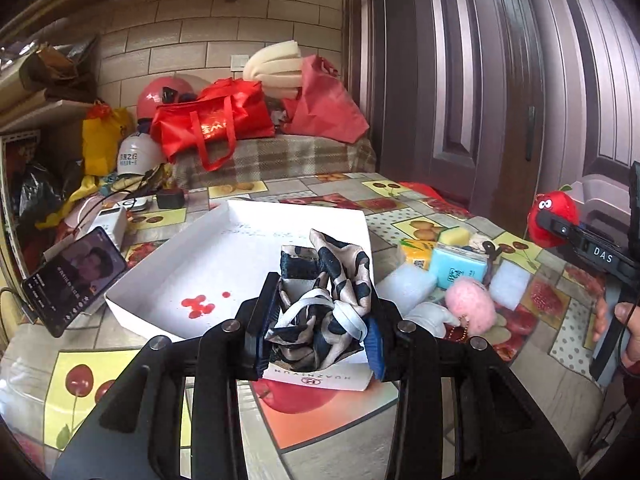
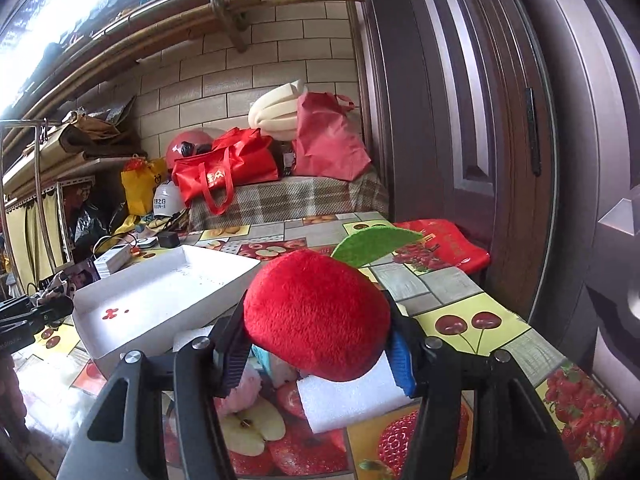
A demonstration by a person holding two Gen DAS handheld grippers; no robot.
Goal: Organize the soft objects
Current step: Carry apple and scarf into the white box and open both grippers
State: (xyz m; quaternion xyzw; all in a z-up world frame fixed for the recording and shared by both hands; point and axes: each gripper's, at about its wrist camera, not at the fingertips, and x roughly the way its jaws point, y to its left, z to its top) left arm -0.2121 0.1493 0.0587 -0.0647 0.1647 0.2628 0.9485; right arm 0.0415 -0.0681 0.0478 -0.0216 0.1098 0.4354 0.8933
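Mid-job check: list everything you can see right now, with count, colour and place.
patterned scarf: one, navy and cream, clamped above the box's near edge
plush apple: one, red with green leaf, clamped above the table
white box: one, red-stained floor, table centre
pink pompom: one, right of box
foam blocks: several, white, right of box
phone: one, black, left of box
left gripper: shut on scarf
right gripper: shut on apple

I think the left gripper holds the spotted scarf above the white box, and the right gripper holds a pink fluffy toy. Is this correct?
Not quite. The right gripper holds a red plush apple with a green leaf, as the right wrist view shows. The pink fluffy toy lies on the table. The rest is right: the left gripper holds the spotted scarf above the white box.
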